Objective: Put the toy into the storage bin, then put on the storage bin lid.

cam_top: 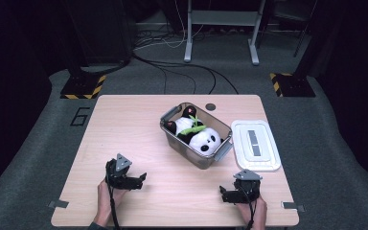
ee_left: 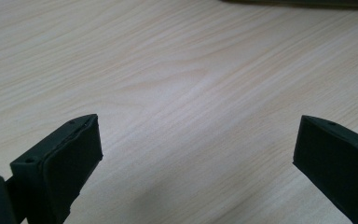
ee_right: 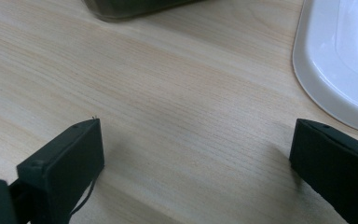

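A clear plastic bin (cam_top: 197,154) stands at the middle of the wooden table (cam_top: 124,124), and a black-and-white panda plush (cam_top: 199,136) with a green leaf lies inside it. The bin's white lid (cam_top: 255,144) lies flat just to its right. Near the front left, my left gripper (cam_top: 141,181) rests low over bare wood, open and holding nothing (ee_left: 198,119). At the front right my right gripper (cam_top: 223,195) is open too, nothing between its jaws (ee_right: 196,121). Ahead of it are the bin's lower edge (ee_right: 130,7) and the lid's rounded rim (ee_right: 340,56).
A small dark round disc (cam_top: 211,107) sits in the tabletop behind the bin. Metal brackets (cam_top: 57,204) mark the front corners. Beyond the table lie grey carpet, cables and stand bases with yellow-black tape (cam_top: 82,88).
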Action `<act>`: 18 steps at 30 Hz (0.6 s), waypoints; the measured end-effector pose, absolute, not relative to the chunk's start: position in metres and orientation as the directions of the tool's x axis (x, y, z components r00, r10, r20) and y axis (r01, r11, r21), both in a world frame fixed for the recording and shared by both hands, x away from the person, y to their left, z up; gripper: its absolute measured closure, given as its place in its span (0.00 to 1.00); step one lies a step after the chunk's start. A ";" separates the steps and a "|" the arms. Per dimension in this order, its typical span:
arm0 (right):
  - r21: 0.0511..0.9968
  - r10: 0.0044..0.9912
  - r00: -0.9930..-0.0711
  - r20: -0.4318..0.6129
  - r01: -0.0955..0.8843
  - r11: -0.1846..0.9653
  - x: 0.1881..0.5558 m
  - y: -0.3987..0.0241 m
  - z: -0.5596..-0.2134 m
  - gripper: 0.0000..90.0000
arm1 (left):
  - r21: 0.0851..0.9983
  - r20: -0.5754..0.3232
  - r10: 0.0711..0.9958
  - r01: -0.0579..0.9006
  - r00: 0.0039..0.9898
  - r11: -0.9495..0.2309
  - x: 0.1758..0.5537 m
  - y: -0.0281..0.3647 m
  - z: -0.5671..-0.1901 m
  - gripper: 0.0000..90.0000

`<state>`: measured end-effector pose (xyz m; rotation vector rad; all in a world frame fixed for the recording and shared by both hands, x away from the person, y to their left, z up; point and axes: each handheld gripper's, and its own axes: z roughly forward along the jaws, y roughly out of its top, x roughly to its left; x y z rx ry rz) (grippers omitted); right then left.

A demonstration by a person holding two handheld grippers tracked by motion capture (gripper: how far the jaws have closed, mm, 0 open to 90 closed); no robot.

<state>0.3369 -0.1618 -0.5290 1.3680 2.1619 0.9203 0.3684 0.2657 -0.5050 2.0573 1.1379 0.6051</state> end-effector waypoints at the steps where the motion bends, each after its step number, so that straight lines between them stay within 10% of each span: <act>1: 0.720 0.903 -0.429 0.000 0.626 0.298 0.337 -0.162 -0.529 0.02 | 0.758 0.066 0.860 0.535 0.505 -0.373 0.368 0.266 -0.505 0.01; 18: 0.742 0.916 -0.400 0.010 0.617 0.262 0.356 -0.187 -0.506 0.00 | 0.747 0.036 0.874 0.568 0.485 -0.346 0.366 0.269 -0.524 0.00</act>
